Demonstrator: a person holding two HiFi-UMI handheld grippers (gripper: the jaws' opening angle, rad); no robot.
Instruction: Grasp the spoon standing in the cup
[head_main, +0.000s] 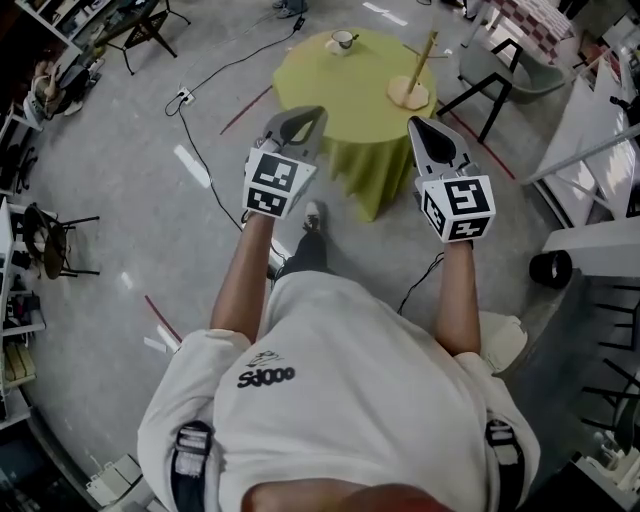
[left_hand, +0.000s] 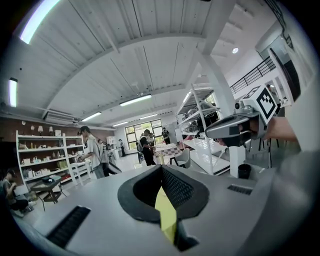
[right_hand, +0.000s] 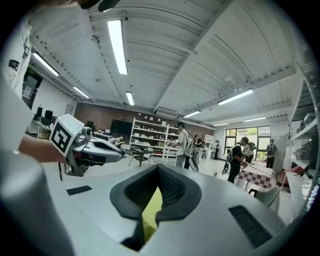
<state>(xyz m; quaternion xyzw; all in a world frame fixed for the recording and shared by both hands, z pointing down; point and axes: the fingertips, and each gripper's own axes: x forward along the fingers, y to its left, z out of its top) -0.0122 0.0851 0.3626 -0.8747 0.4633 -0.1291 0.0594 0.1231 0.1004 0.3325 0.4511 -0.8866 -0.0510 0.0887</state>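
A small white cup (head_main: 342, 40) stands at the far edge of a round table with a yellow-green cloth (head_main: 350, 100). Something thin sticks out of the cup; it is too small to tell as a spoon. Both grippers are held in the air in front of the person, short of the table and well apart from the cup. The left gripper (head_main: 305, 118) is shut and holds nothing, its pads meeting (left_hand: 161, 167). The right gripper (head_main: 420, 128) is also shut and holds nothing (right_hand: 158, 167). Each gripper view looks level across the room and shows the other gripper beside it.
A wooden stand with an upright rod (head_main: 410, 92) sits on the table's right side. A grey chair (head_main: 520, 70) stands behind the table. Cables (head_main: 200, 150) run over the floor at left. White tables (head_main: 600, 130) and a black bin (head_main: 551, 268) lie to the right. People stand far off.
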